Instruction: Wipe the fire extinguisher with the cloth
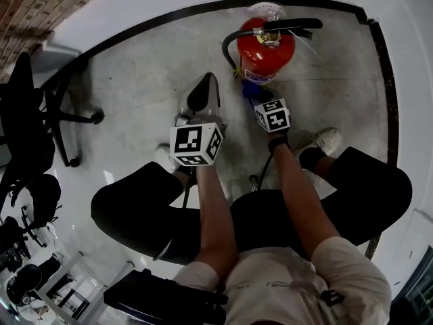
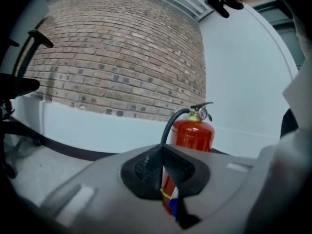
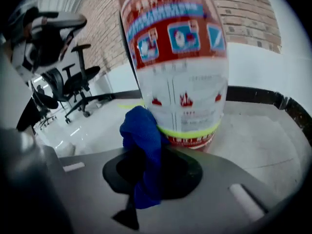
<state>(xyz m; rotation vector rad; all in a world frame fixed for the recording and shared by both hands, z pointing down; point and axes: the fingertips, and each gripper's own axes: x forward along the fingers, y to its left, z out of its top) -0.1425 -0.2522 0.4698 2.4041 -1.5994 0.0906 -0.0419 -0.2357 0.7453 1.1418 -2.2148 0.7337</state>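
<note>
A red fire extinguisher [image 1: 265, 51] stands upright on the grey floor near the wall, its black hose and handle on top. My right gripper [image 1: 254, 95] is low at its near side, shut on a blue cloth [image 1: 250, 89]. In the right gripper view the cloth [image 3: 144, 145] hangs bunched between the jaws and touches the extinguisher's [image 3: 178, 67] lower label, by the yellow band. My left gripper [image 1: 203, 90] hovers to the left of the extinguisher, apart from it, shut with nothing in it. In the left gripper view, its pads [image 2: 146, 165] meet and the extinguisher [image 2: 193, 133] stands beyond.
Black office chairs [image 1: 32, 124] stand at the left. A black baseboard strip [image 1: 169, 17] runs along the white wall behind the extinguisher, with brick above. The person's legs and a white shoe [image 1: 329, 141] lie near the right gripper.
</note>
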